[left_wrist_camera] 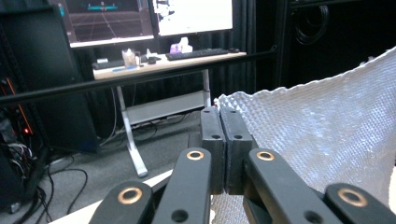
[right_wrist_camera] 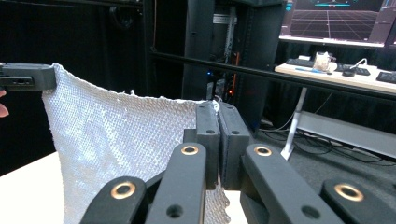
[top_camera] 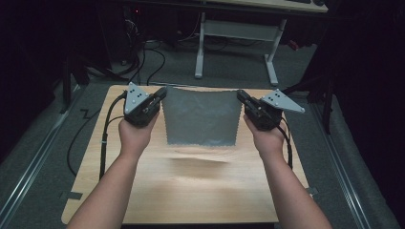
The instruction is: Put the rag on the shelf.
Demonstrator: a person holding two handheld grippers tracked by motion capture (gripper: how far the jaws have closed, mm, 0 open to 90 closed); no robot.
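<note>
A person stands at a wooden table (top_camera: 191, 191), holding a two-jaw gripper in each hand. Between the two grippers hangs a grey cloth (top_camera: 201, 117), stretched out flat like a sheet and lifted above the tabletop, with its lower edge hanging free over the wood and a soft shadow below it. The left gripper (top_camera: 161, 94) pinches the cloth's upper left corner, its jaws pressed together on the fabric. The right gripper (top_camera: 241, 96) pinches the upper right corner in the same way. In the gripper views the cloth (left_wrist_camera: 327, 130) shows a fine woven, waffle-like texture with zigzag-cut edges. Beyond the table stands a desk (left_wrist_camera: 163, 63) with screens and keyboards.
</note>
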